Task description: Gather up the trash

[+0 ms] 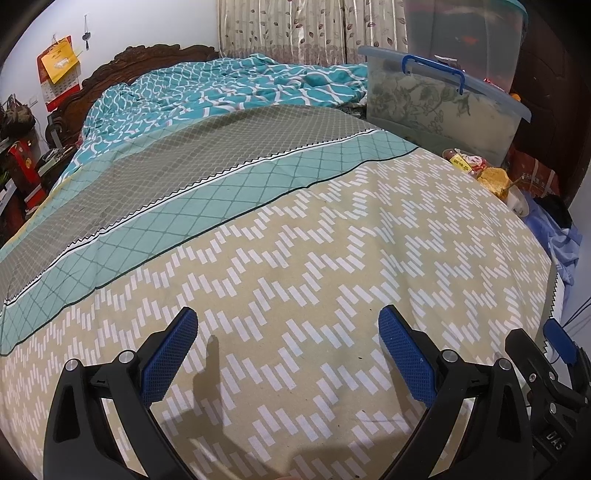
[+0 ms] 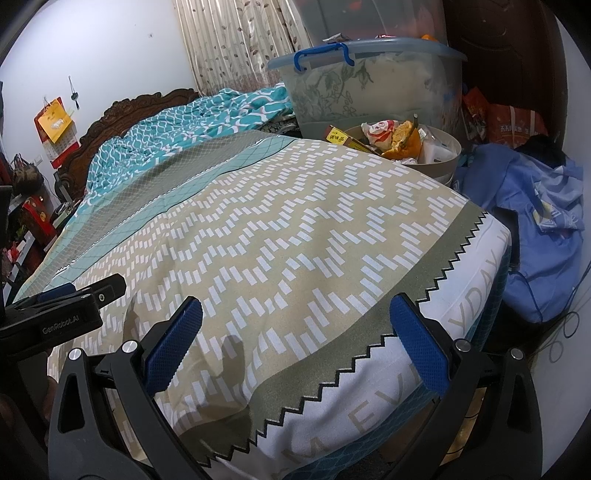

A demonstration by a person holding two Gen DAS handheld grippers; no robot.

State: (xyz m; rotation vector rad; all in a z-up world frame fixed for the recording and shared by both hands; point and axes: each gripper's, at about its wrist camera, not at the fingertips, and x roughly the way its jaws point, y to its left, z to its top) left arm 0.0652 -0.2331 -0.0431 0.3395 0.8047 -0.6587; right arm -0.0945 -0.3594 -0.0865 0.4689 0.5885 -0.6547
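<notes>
While both tools hover above the foot of the bed [image 1: 295, 221], neither grasps anything: the left gripper [image 1: 288, 354] stands with its blue pads [image 1: 168, 360] spread wide over the beige zigzag sheet, and the right gripper [image 2: 295, 343] is likewise released, its pads [image 2: 419, 345] apart above the sheet's serrated grey border. The two tools are side by side; the right one shows at the right edge of the left wrist view, the left one at the left edge of the right wrist view.

The trash [image 2: 400, 138] lies in a round bin [image 2: 448, 157] at the far right side of the bed: a white printed wrapper, orange peel and a yellow box [image 2: 341, 139] leaning on the rim. The bin stands just in front of a clear tub [image 2: 369, 85] with a blue handle, well apart from both grippers. Beside the bin, to the right, lies a blue cloth [image 2: 532, 236]; an orange bag [image 2: 515, 125] stands behind it.

A teal quilt [image 1: 229, 88] is bunched at the head of the bed, below a carved headboard [image 1: 147, 57] and a curtain [image 1: 295, 26].
</notes>
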